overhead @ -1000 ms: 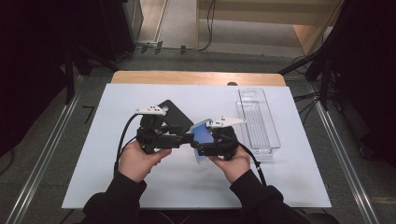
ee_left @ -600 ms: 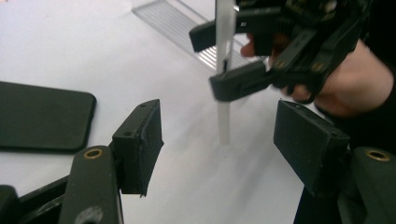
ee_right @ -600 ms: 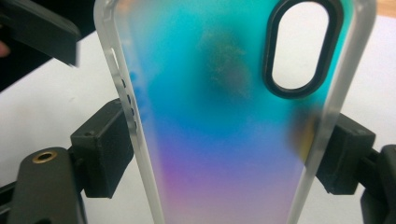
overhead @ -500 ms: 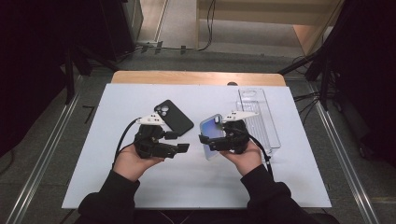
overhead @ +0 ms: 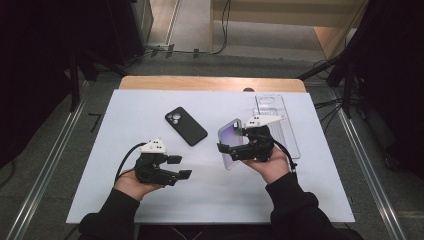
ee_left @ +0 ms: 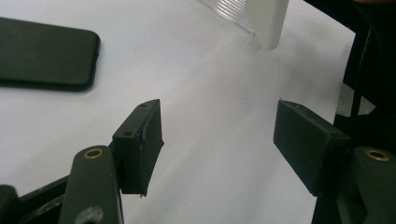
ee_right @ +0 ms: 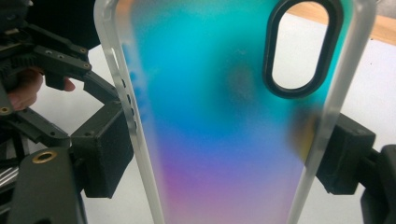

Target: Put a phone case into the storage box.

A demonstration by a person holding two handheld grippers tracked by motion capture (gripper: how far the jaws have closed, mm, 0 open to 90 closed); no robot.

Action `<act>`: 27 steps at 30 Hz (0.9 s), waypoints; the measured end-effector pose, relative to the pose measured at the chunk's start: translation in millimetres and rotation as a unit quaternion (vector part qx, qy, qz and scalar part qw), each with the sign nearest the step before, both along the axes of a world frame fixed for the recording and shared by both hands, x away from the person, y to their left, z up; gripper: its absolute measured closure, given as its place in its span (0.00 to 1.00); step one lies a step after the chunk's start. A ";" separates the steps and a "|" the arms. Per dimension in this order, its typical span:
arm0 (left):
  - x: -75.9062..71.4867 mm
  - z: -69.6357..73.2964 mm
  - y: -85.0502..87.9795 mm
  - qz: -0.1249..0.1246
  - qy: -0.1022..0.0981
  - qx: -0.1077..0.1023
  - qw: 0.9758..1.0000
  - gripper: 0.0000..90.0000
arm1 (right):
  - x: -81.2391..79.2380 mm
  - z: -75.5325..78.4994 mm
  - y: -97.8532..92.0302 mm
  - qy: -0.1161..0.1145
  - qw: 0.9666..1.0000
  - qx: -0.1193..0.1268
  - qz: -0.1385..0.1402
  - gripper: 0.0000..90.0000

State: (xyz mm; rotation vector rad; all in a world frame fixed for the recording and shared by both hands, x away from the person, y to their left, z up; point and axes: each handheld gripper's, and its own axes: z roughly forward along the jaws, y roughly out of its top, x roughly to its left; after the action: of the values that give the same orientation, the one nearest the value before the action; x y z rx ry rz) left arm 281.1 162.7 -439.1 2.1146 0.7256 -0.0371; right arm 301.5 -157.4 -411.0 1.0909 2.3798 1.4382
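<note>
Both hands have separated: left tool, empty and wide-jawed, has dropped toward seven o'clock, leaving the black phone flat on the surface; right tool grips the iridescent phone case near three o'clock, ready for fitting.

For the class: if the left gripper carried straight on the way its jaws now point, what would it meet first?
Probably the bare white table top: the left gripper has open jaws with nothing between them. The black phone lies off to one side of that line; farther ahead is the case's pale edge, though depth is unclear.
</note>
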 end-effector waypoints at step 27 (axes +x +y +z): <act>-15.8 -17.8 44.0 0.087 0.011 0.037 0.995 0.37 | 32.0 43.8 -49.5 -0.016 0.998 0.025 -0.049 0.18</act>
State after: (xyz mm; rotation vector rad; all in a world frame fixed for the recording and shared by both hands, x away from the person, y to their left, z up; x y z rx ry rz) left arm 265.3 206.7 -456.8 2.1153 0.9347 0.0615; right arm 333.5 -206.9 -367.2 1.1687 2.2480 1.4770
